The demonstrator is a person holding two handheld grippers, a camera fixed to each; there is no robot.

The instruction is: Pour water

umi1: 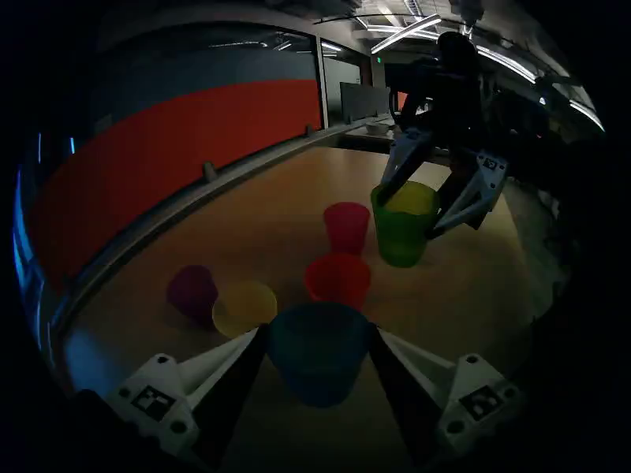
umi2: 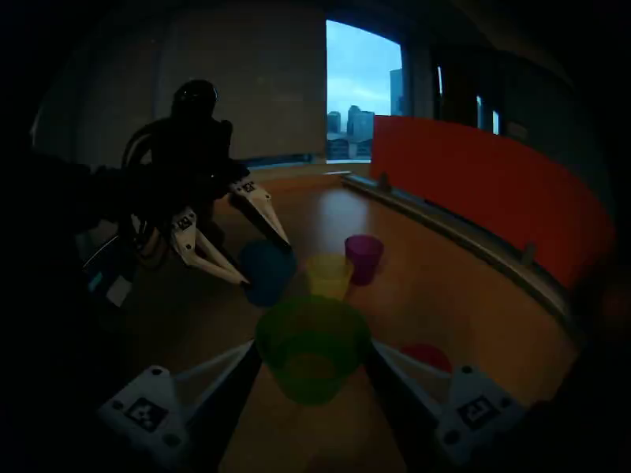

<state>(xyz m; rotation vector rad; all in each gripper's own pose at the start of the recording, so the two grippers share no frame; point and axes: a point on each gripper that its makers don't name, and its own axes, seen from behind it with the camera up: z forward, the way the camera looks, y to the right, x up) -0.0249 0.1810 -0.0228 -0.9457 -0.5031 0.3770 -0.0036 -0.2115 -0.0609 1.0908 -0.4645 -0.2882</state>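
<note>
Left tongs point(umi1: 318, 337) clamp an upright blue cup point(umi1: 319, 366); right tongs point(umi2: 313, 348) clamp an upright green cup point(umi2: 311, 366), ahead and right of the left tongs.

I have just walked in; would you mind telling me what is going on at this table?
A person is working two handheld grippers over a wooden table. The left gripper grips a blue cup, and the right gripper grips a green cup. The two cups are held apart, and no pouring shows. A yellow cup, a purple cup and two red cups stand on the table between them.
</note>
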